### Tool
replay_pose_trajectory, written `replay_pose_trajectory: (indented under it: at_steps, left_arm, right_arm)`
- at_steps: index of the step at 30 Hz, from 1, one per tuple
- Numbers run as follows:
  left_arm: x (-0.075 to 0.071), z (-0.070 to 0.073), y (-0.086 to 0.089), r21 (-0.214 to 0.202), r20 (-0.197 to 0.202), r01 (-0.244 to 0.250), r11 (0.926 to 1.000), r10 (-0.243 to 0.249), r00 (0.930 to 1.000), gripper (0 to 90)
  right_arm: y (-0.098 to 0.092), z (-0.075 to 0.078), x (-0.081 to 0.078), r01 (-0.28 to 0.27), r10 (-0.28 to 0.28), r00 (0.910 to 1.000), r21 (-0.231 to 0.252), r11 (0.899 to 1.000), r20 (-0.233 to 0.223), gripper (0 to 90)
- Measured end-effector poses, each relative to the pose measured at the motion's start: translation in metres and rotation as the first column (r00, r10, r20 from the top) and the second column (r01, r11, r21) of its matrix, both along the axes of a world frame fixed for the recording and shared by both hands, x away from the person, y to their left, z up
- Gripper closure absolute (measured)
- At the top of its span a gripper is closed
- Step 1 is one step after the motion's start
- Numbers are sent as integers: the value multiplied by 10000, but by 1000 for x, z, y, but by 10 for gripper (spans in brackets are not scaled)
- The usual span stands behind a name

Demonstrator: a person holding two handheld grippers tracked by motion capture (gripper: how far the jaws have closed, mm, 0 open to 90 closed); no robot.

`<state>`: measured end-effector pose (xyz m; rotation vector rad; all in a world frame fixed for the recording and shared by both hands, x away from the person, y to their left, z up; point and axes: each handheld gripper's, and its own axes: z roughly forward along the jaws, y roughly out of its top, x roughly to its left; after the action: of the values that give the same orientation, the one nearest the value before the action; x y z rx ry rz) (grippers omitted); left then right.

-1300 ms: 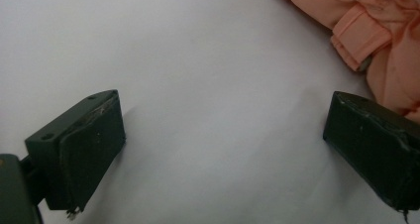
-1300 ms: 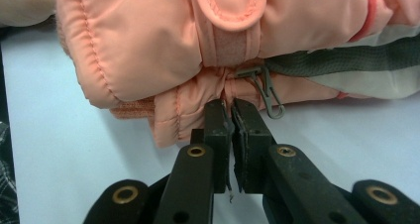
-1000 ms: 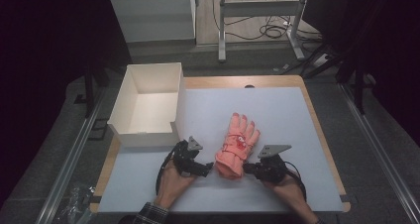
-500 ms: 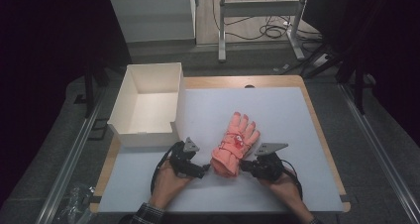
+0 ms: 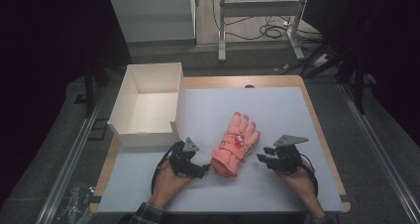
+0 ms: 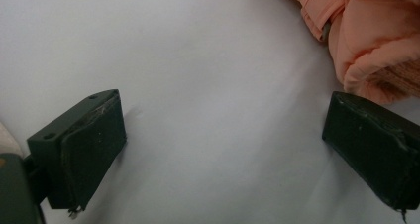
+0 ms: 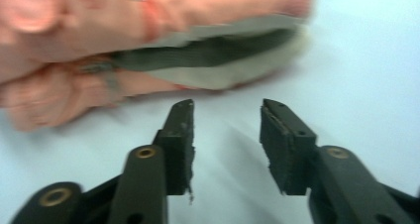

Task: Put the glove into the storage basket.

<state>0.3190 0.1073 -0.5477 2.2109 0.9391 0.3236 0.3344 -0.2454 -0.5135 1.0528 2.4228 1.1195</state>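
A pair of salmon-pink gloves (image 5: 235,144) lies stacked on the white tabletop (image 5: 277,110), fingers pointing away from the person. My left gripper (image 5: 205,170) sits just left of the cuff, jaws wide open, with the cuff (image 6: 366,40) near one jaw. My right gripper (image 5: 261,158) is open too, a short way right of the gloves, apart from them. Its view shows the gloves (image 7: 148,40) lying just beyond its spread jaws, with a grey-and-cream edge along the side.
An open white box (image 5: 146,105) stands at the table's back left, close behind the left hand. Bare table surface stretches to the right and behind the gloves. A metal frame and cables lie on the floor beyond the table.
The right gripper has let go of the gloves and pulled back to the right. The left gripper has shifted slightly toward the cuff. The gloves lie flat on the table.
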Motion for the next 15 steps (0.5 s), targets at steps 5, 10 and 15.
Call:
replay_pose_trajectory:
  at_steps: [5,10,15]
  left_arm:
    - [1,0,2,-116,-57,64,9999,-64,10000,30]
    - [1,3,6,-314,-296,26,9995,-35,9996,41]
    - [-1,9,9,-543,-323,-109,9985,91,9994,42]
  right_arm:
    - [-23,2,10,808,-807,9966,-28,9967,173,437]
    - [-34,-1,15,1202,-1197,9924,-167,9926,271,378]
    - [-40,-12,22,1597,-1580,9870,-708,9846,288,308]
